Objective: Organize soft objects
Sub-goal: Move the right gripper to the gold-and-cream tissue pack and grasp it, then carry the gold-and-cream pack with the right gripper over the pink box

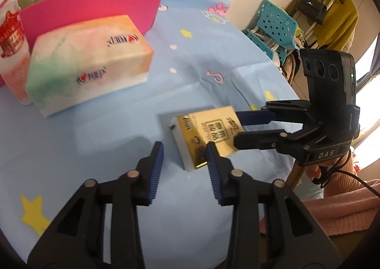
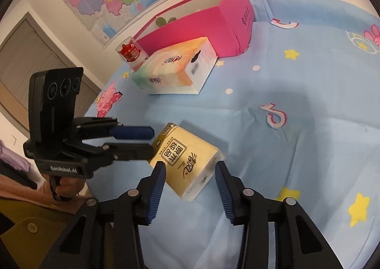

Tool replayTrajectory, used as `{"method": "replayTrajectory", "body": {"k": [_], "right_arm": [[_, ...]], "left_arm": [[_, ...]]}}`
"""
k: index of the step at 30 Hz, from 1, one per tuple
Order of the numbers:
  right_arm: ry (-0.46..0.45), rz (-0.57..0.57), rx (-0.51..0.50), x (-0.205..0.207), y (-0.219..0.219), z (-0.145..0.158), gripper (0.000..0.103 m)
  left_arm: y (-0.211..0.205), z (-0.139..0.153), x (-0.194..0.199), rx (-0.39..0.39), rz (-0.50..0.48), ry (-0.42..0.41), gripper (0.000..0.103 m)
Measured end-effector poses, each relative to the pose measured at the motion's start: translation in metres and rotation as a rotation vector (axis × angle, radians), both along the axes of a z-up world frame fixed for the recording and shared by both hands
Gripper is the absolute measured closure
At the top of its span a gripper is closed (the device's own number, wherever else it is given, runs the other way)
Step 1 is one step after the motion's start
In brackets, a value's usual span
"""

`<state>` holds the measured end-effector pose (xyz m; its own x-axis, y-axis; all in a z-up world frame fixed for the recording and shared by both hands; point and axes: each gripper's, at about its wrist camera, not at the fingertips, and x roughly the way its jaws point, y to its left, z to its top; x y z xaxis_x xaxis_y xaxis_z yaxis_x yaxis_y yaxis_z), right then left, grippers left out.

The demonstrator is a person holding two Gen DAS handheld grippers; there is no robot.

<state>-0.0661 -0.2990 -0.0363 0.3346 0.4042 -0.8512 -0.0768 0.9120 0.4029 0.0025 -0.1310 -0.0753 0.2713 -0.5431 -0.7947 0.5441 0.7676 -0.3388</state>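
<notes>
The yellow tissue pack (image 2: pixel 186 162) lies on the blue bedsheet (image 2: pixel 296 126), just ahead of the right gripper (image 2: pixel 190 182), whose fingers are spread. The left gripper (image 2: pixel 152 140) comes in from nine o'clock, also spread, beside the pack's corner. This looks like the approach to a grasp (nothing is pinched yet). The next move probably calls for closing on the pack, then carrying it to the pink box (image 2: pixel 213 26) at twelve o'clock.

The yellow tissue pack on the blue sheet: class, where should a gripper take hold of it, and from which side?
Grip the yellow tissue pack across its two long flat faces at mid-length, coming from above. It lies flat and skewed on the blue bedsheet, so turn the fingers to its long edges. The right gripper is open near it; probably the easier one.
</notes>
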Motion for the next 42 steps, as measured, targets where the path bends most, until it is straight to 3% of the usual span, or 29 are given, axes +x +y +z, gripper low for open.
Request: {"method": "replayTrajectory", "body": {"k": [4, 18, 42], "right_arm": [[-0.005, -0.012, 0.019, 0.004, 0.005, -0.004, 0.073], [-0.03, 0.007, 0.037, 0.019, 0.026, -0.005, 0.073], [-0.147, 0.048, 0.024, 0.052, 0.045, 0.026, 0.073]], "left_arm": [[0.0, 0.001, -0.003, 0.002, -0.002, -0.007, 0.072], [0.023, 0.009, -0.001, 0.014, 0.093, -0.009, 0.072], [0.035, 0.05, 0.006, 0.045, 0.157, -0.146, 0.072]]}}
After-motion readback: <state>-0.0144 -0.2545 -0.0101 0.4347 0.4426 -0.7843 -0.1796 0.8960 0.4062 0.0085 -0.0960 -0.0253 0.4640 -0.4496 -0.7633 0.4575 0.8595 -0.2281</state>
